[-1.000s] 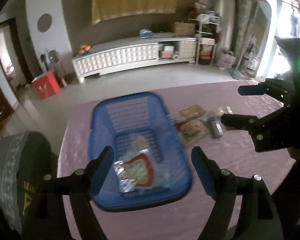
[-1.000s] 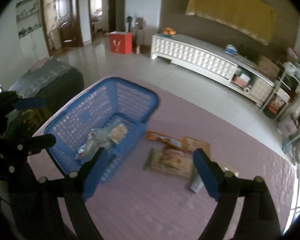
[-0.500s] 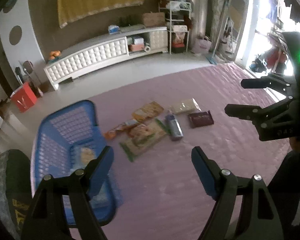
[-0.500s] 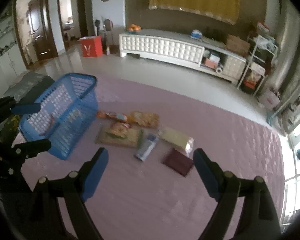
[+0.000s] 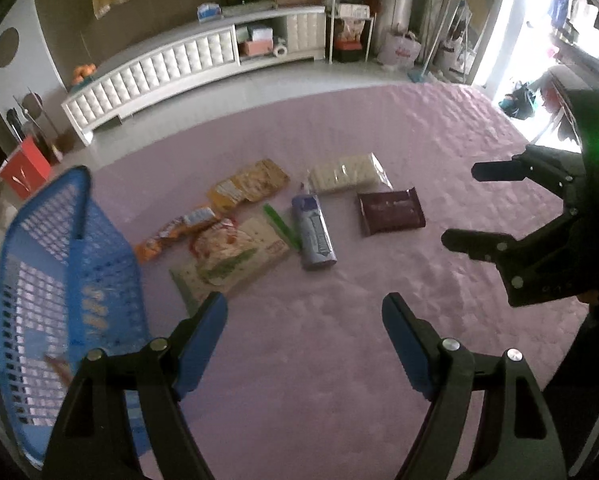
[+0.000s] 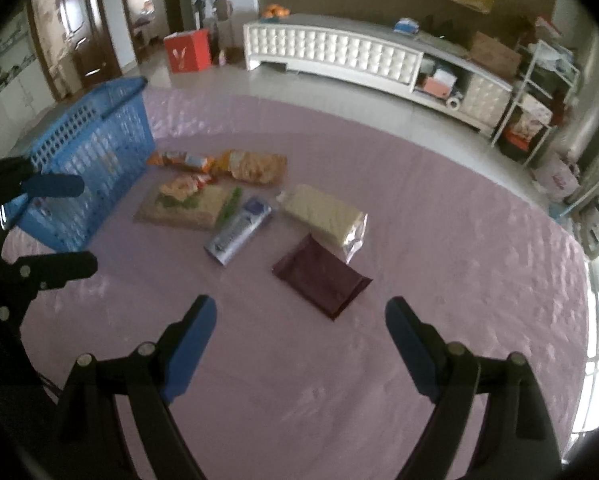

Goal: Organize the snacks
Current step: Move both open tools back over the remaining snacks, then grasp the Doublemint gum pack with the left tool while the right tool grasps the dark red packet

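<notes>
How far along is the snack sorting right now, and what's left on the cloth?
Done: at least one packet shows through the wall of the blue basket. In hand: nothing; the left gripper and right gripper are both open and empty. Left: six snacks lie on the pink cloth, including the dark brown packet, the cream wafer pack and the silver-blue packet.

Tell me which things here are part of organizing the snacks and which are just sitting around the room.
Part of the job: blue basket; orange snack bag; dark maroon packet; pale cracker pack; silver-blue tube pack.

Just lying about: white cabinet; red box; metal shelf rack.
</notes>
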A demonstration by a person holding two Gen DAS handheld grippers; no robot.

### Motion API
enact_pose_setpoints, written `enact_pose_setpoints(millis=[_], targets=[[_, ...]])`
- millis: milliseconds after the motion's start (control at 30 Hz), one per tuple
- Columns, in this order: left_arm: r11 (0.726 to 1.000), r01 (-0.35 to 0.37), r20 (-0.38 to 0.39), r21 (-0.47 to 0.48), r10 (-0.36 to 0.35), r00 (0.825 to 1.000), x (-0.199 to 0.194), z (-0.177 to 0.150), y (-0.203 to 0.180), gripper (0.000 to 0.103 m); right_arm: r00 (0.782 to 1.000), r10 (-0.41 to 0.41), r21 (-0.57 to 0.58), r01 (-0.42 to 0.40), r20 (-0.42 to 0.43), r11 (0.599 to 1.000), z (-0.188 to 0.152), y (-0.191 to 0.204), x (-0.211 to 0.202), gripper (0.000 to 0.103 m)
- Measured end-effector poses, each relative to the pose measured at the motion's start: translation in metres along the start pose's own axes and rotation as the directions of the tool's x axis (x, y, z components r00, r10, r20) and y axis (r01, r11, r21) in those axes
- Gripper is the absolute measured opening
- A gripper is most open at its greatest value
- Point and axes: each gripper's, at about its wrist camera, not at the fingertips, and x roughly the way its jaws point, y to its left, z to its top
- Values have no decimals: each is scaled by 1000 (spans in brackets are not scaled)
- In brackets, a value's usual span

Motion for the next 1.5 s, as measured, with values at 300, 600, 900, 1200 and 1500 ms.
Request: enact_pose_setpoints(millis=[300, 600, 900, 1200, 1500], targets=[[1000, 19, -60, 25, -17, 998, 54, 16, -10, 78, 994, 101, -132, -107, -50, 985, 1, -21, 46, 89], [999, 25, -94, 40, -21, 995, 97, 33, -5, 78, 983, 174, -196, -183, -62, 963, 0, -39, 70, 89], [988, -26, -121, 151, 44, 992, 127, 43, -23, 67, 969, 228, -267, -245, -94, 932, -1, -35, 87, 89], [993, 14, -133, 121, 2, 991, 130, 49, -28, 31, 973, 221, -325, -228, -59, 918, -8, -28, 78, 59], [996, 29, -57, 82, -24, 998, 77, 26, -24, 28, 989, 150, -271, -141, 13, 952, -14, -21, 48, 57]])
